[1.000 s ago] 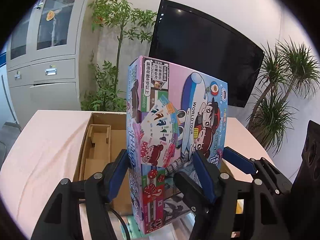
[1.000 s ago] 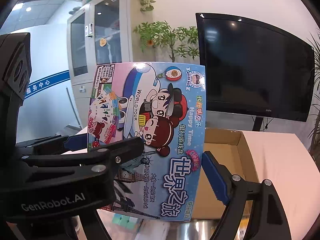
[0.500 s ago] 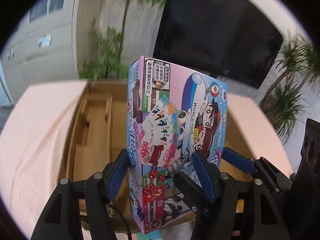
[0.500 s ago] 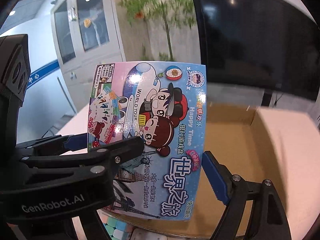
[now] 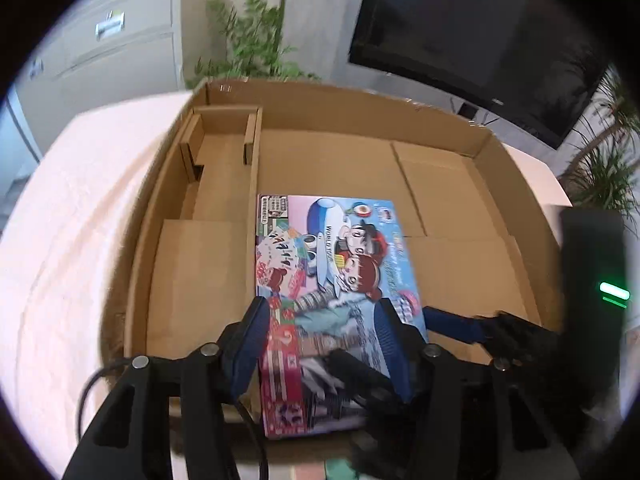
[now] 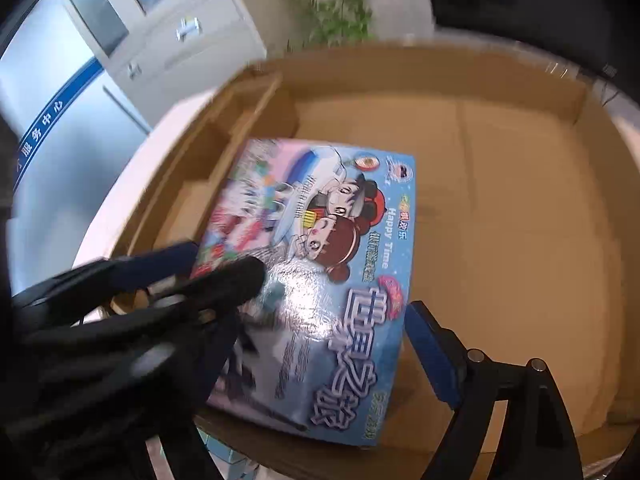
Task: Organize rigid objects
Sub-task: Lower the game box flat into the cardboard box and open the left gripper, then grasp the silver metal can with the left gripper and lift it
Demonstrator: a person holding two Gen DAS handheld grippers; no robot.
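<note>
A colourful board game box [image 5: 340, 248] [image 6: 340, 240] with cartoon children on its lid leans down into the open cardboard tray [image 5: 480, 264] [image 6: 520, 220]. I cannot tell whether its far end touches the floor. My left gripper [image 5: 320, 312] holds its near end: one blue pad lies against the underside beside the red edge and the other on the lid, and the jaws are closing on it. My right gripper [image 6: 334, 290] holds the same end from the right. Its black finger is over the lid and its blue pad is at the right edge.
The tray sits on a pink cloth [image 5: 80, 220] and has small cardboard compartments [image 5: 224, 148] at its back left. Pale toy blocks [image 6: 224, 452] lie just in front of its near wall. Behind it stand a black screen [image 5: 480, 20], plants and a grey cabinet [image 5: 108, 28].
Both grippers have sunk and tipped downward. The box, upright in front of the screen before, now leans into the tray. Both views look down onto the tray floor.
</note>
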